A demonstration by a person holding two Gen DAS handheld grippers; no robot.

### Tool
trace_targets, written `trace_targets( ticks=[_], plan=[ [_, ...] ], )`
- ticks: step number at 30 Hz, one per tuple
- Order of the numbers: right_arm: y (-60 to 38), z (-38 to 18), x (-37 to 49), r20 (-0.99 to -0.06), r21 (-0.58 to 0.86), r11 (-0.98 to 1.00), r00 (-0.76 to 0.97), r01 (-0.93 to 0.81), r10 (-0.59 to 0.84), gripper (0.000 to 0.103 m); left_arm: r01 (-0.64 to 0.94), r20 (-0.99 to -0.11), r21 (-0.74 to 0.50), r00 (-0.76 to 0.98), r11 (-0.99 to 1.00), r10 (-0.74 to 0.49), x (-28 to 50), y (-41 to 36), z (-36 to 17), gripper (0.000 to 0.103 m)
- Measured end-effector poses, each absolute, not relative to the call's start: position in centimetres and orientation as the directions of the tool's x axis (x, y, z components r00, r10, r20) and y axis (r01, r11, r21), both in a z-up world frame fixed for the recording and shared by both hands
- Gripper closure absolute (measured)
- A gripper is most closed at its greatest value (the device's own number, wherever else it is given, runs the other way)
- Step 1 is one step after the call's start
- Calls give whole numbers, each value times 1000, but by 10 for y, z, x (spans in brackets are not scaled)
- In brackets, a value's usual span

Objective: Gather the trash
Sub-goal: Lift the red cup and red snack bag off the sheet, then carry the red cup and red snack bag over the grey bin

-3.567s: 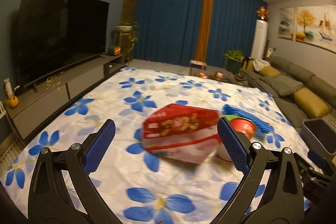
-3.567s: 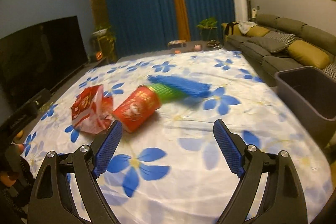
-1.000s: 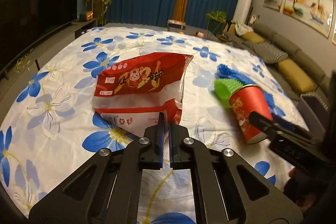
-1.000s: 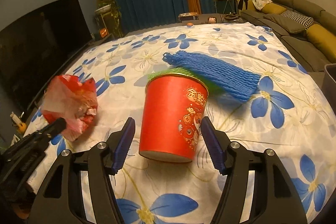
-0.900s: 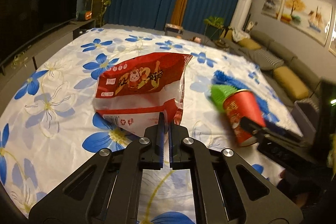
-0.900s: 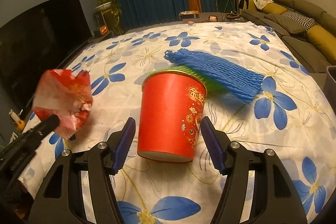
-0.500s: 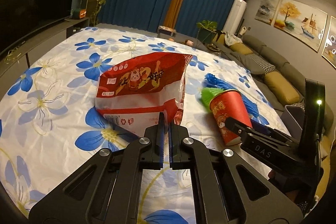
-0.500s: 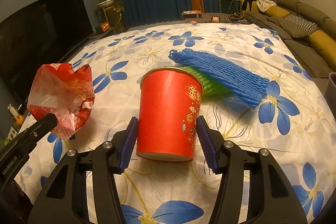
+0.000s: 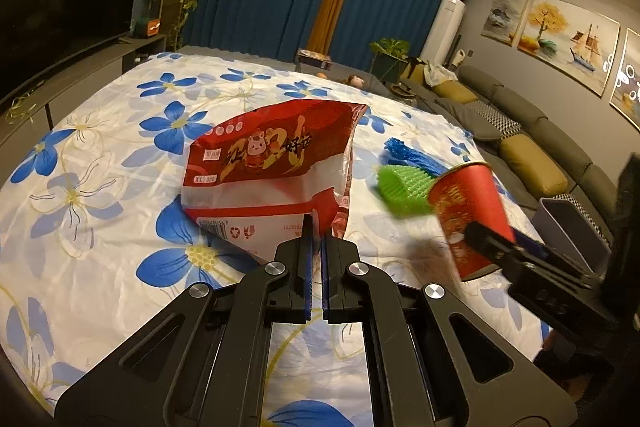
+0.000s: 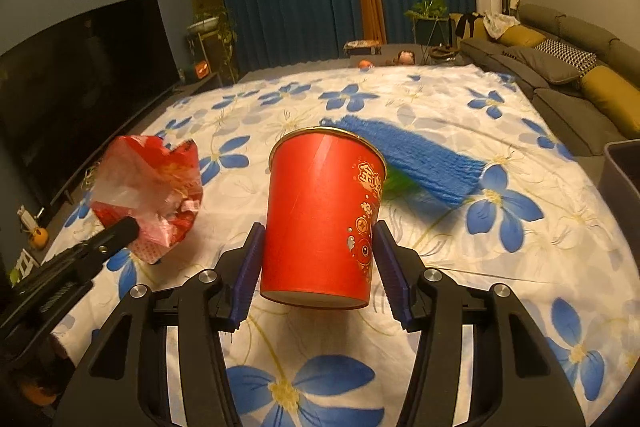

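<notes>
Left gripper [image 9: 315,247]: jaws closed to a sliver, pinching the lower edge of the red snack bag [image 9: 272,167], which is hanging above the cloth.
Right gripper [image 10: 316,267]: jaws standing at a middling width, pressing both pads against the sides of the red paper cup [image 10: 322,219]; the cup's base is sitting clear of the cloth, upright with a slight tilt.
Snack bag: red and white, crumpled, cartoon print facing the left wrist camera; in the right wrist view it is showing to the left of the cup.
Blue foam net [image 10: 416,155]: lying on the cloth behind the cup.
Green foam net [image 9: 402,189]: lying just beside the blue one, partly hidden by the cup.
Floral tablecloth [image 10: 460,99]: white with blue flowers, covering the whole surface.
Grey bin [image 9: 568,227]: standing off the right edge, near the sofa [image 9: 532,143].
</notes>
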State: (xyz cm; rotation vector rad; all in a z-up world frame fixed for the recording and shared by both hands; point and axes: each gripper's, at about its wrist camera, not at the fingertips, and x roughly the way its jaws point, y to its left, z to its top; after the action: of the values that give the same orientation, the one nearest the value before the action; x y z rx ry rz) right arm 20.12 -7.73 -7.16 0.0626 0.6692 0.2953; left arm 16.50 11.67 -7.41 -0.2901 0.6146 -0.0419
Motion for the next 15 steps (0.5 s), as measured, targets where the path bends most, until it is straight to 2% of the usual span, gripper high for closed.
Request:
trace_targets(
  ticks=[15],
  plan=[
    [-127,-40,152,-520,136,967,815,-216,255,49,42,-534,-257,827,966,-178,151,80,-58,101]
  ],
)
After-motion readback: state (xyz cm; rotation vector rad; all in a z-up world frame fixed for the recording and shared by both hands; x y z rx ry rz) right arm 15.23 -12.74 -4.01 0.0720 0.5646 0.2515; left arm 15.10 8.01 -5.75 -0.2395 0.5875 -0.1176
